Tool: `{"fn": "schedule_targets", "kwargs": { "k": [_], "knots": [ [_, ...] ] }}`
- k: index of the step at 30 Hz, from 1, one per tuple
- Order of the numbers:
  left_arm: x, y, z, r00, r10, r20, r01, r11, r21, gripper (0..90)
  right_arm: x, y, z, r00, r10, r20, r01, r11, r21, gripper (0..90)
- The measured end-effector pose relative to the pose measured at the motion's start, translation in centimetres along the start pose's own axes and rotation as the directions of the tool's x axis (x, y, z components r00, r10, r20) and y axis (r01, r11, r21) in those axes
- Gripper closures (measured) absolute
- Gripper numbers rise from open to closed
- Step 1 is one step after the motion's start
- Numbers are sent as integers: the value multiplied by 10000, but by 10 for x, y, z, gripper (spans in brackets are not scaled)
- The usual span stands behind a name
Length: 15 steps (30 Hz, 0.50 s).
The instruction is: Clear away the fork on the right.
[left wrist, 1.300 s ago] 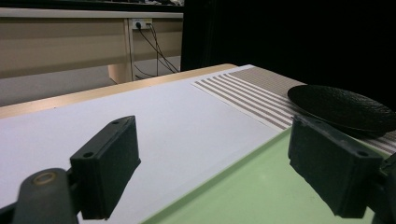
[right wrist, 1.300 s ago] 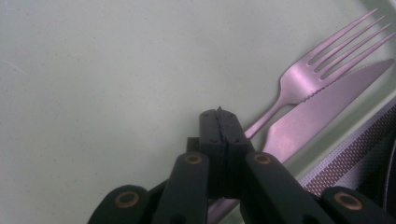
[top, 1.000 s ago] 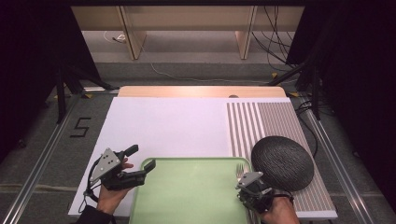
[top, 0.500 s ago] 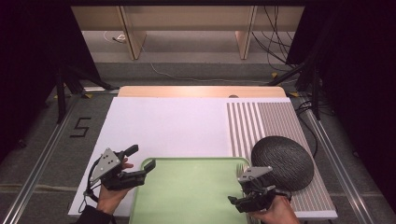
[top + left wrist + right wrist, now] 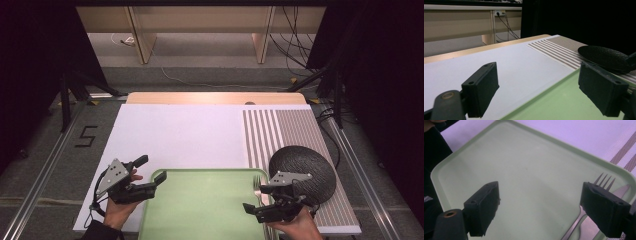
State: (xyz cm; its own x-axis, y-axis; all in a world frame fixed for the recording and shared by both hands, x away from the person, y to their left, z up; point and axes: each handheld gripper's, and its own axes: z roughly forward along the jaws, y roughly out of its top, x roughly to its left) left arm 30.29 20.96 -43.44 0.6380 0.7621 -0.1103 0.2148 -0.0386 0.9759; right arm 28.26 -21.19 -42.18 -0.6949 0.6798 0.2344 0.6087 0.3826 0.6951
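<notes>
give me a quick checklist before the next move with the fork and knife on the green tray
1. Right claw open with nothing between its jaws, which have just been opening: ok.
2. Fork lies in the green tray by its edge: ok.
3. Knife lies right beside the fork, on the side nearer the rim: ok.
4. Left claw open, nothing held: ok.
5. Dark round plate sits on the striped mat, apart from the tray: ok.
6. Fork and knife handles fully inside the tray: cannot tell.
</notes>
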Motion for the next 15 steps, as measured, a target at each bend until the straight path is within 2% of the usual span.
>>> {"fn": "schedule_targets", "kwargs": {
  "k": [7, 15],
  "knots": [
    [0, 0, 0, 10000, 8, -1, -8, 10000, 10, 158, -4, 0, -5, 9994, 316, 148, -308, 9982, -516, 166],
    [0, 0, 0, 10000, -14, -4, 14, 10000, 1, 158, -10, -3, -8, 9975, 649, 290, -625, 9951, -772, 164]
  ]
}}
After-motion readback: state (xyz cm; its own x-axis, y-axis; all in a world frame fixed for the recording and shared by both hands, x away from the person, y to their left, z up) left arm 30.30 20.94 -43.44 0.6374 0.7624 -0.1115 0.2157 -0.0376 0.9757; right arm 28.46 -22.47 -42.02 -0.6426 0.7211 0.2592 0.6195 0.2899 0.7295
